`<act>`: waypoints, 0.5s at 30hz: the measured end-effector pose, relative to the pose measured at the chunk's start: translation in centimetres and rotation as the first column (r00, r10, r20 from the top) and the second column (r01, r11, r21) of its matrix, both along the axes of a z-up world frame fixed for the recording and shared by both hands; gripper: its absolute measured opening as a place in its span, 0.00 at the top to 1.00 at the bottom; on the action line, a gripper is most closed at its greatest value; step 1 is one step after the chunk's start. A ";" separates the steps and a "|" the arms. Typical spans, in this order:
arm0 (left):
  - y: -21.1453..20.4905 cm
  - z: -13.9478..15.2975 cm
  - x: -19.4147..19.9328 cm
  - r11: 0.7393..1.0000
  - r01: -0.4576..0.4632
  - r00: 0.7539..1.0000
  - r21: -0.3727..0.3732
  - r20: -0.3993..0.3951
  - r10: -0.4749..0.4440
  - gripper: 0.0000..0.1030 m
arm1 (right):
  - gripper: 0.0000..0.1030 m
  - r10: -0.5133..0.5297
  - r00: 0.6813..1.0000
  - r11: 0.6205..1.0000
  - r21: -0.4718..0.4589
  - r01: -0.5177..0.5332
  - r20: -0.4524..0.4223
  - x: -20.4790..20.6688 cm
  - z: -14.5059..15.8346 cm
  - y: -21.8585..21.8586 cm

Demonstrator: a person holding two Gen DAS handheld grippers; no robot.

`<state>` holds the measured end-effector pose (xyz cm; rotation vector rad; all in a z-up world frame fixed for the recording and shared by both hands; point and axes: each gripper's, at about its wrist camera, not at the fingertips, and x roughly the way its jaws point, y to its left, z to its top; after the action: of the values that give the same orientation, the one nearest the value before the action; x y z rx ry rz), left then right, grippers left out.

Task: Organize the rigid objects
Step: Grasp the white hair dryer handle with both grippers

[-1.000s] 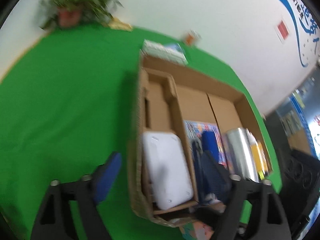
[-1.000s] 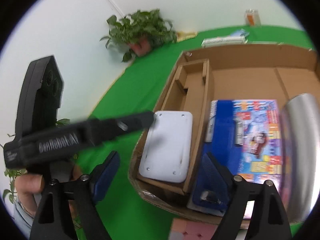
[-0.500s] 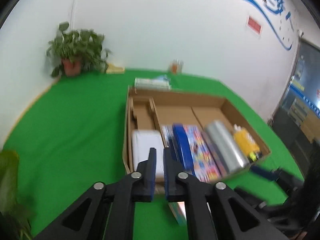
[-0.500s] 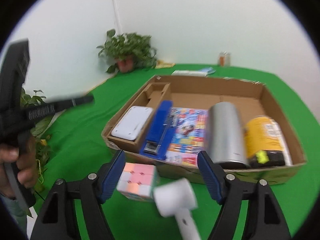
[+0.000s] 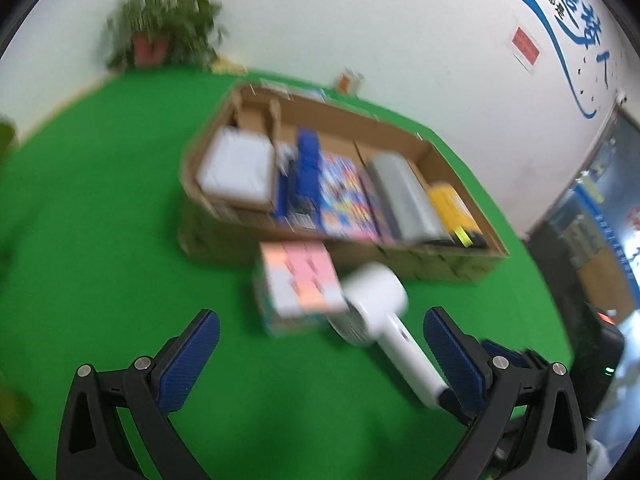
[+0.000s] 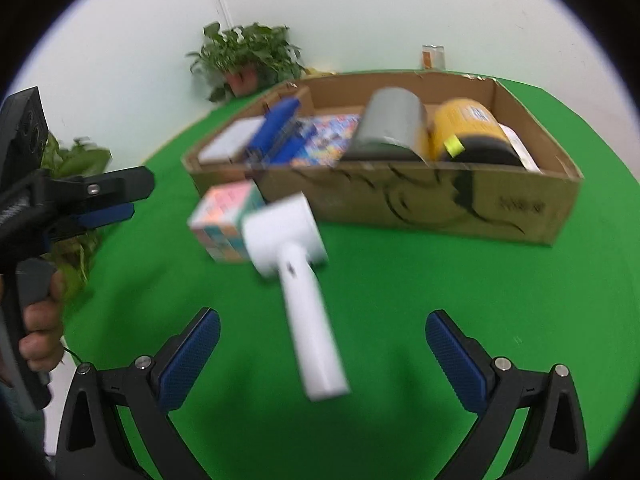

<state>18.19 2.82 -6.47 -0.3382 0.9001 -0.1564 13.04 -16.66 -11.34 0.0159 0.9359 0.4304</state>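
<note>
White handheld device lies between the opening right tongs.

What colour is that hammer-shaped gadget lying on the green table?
White all over; the hammer-shaped gadget shows best in the right wrist view.

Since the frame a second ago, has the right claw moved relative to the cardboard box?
Yes. The right claw has backed away from the cardboard box: before it hung over the box's near edge, now the box lies beyond it across the green cloth.
</note>
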 end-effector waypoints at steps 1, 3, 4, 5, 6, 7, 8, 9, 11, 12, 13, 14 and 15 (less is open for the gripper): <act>-0.4 -0.9 -0.3 1.000 0.017 0.999 -0.019 -0.030 -0.018 0.01 | 0.11 0.004 1.000 1.000 -0.005 -0.004 -0.012 -0.2 -0.3 -0.2; -1.5 -2.3 -0.5 0.998 0.040 0.997 -0.039 -0.068 -0.043 0.01 | 0.20 0.022 0.999 1.000 -0.008 -0.022 -0.036 -0.2 -0.7 -0.3; -2.2 -2.8 -0.8 0.997 0.053 0.995 -0.049 -0.087 -0.057 0.01 | 0.26 0.036 0.999 0.999 -0.010 -0.037 -0.039 -0.2 -0.8 -0.2; -2.6 -3.2 -0.9 0.996 0.064 0.993 -0.062 -0.098 -0.070 0.01 | 0.30 0.051 0.998 0.999 -0.011 -0.051 -0.037 -0.3 -0.8 0.0; -3.2 -3.6 -0.9 0.993 0.078 0.991 -0.084 -0.105 -0.087 0.01 | 0.39 0.066 0.997 0.998 -0.012 -0.066 -0.036 -0.3 -0.9 0.3; -3.5 -3.9 -0.8 0.992 0.080 0.990 -0.101 -0.110 -0.091 0.01 | 0.55 0.074 0.997 0.997 -0.012 -0.075 -0.038 -0.4 -1.1 0.4; -3.8 -4.3 -0.8 0.989 0.078 0.988 -0.125 -0.119 -0.093 0.02 | 0.66 0.082 0.995 0.997 -0.008 -0.082 -0.048 -0.2 -1.3 0.5; -4.0 -4.6 -0.8 0.986 0.075 0.987 -0.151 -0.127 -0.095 0.02 | 0.77 0.081 0.995 0.997 -0.004 -0.082 -0.060 -0.1 -1.5 0.5; -4.6 -5.1 -0.7 0.980 0.077 0.985 -0.183 -0.141 -0.104 0.05 | 0.77 0.072 0.995 0.997 0.024 -0.071 -0.072 -0.1 -1.6 0.3; -4.9 -5.3 -0.7 0.978 0.084 0.983 -0.192 -0.145 -0.113 0.05 | 0.78 0.078 0.994 0.997 0.033 -0.076 -0.074 -0.5 -1.7 0.3; -5.3 -5.5 -0.7 0.975 0.094 0.981 -0.202 -0.149 -0.126 0.05 | 0.79 0.106 0.991 0.993 0.061 -0.101 -0.086 -0.9 -1.7 0.5; -5.7 -5.8 -0.7 0.973 0.105 0.979 -0.207 -0.151 -0.138 0.07 | 0.78 0.148 0.984 0.985 0.103 -0.138 -0.098 -1.4 -1.7 0.8; -6.0 -5.9 -0.7 0.971 0.115 0.977 -0.211 -0.152 -0.149 0.11 | 0.78 0.189 0.976 0.975 0.140 -0.174 -0.107 -1.9 -1.7 1.1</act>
<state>17.53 -3.19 -12.40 -0.4845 1.0769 -0.3480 11.13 -15.61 -12.99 0.0755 1.0300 0.6655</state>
